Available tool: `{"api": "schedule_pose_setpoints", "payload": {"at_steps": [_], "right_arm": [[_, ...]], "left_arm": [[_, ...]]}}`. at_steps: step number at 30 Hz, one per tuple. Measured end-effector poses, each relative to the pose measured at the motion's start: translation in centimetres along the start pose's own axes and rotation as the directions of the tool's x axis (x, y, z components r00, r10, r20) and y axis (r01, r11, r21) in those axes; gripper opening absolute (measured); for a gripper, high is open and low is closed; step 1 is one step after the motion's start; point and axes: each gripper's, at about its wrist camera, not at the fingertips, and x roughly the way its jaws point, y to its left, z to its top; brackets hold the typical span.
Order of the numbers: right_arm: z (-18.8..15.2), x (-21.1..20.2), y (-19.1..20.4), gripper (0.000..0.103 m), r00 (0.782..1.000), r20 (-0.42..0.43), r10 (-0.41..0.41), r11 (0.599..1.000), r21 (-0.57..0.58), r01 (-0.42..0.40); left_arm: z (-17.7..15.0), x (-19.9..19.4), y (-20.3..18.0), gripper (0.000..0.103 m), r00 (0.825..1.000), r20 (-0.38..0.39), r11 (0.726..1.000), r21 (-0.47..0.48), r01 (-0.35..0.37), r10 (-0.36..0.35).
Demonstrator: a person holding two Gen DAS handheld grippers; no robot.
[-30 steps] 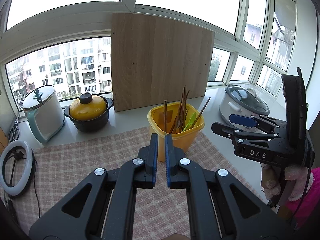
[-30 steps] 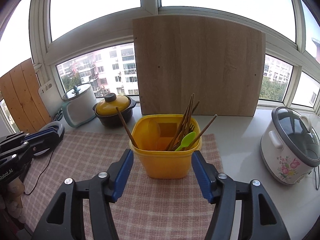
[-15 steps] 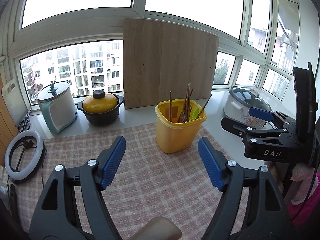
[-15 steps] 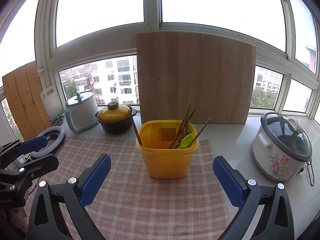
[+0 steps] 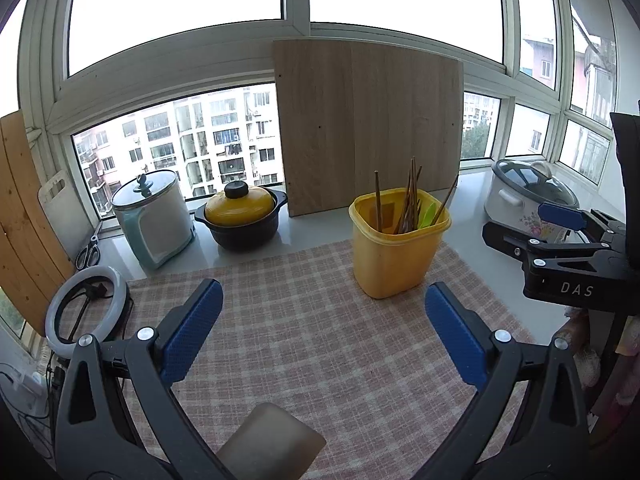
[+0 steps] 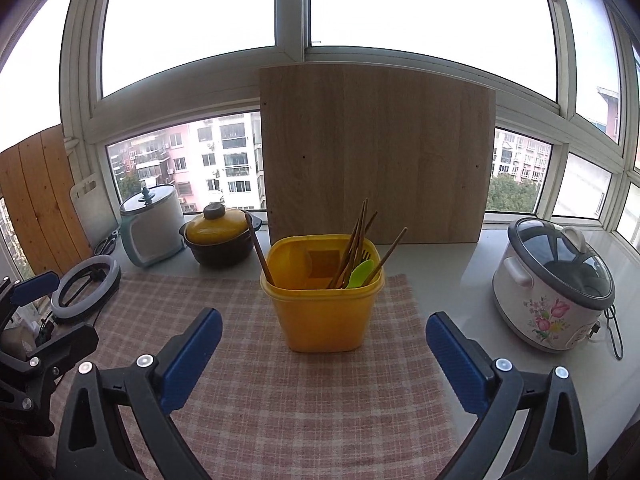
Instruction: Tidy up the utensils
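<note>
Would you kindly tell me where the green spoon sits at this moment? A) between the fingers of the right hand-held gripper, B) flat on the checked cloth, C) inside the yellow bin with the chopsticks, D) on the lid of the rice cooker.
C: the green spoon stands inside the yellow bin beside the chopsticks, while the right hand-held gripper is open and holds nothing.

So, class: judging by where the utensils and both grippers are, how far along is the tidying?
Done: chopsticks and green spoon stand in the yellow holder. In hand: nothing; left gripper and right gripper are open, empty. Left: no loose utensils visible on the checked cloth.
</note>
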Motion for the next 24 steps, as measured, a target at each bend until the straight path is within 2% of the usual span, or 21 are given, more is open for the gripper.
{"api": "schedule_pose_setpoints", "payload": {"at_steps": [9, 24], "right_arm": [[-0.39, 0.43, 0.34, 0.103, 1.0, -0.005, -0.012, 1.0, -0.001, 0.012], [-0.19, 0.59, 0.36, 0.103, 1.0, 0.003, -0.016, 1.0, 0.0, 0.016]], "left_arm": [[-0.35, 0.62, 0.2, 0.103, 1.0, -0.025, 1.0, -0.016, -0.004, 0.003], [-0.2, 0.87, 0.52, 0.103, 1.0, -0.013, 0.999, -0.036, -0.005, 0.005]]}}
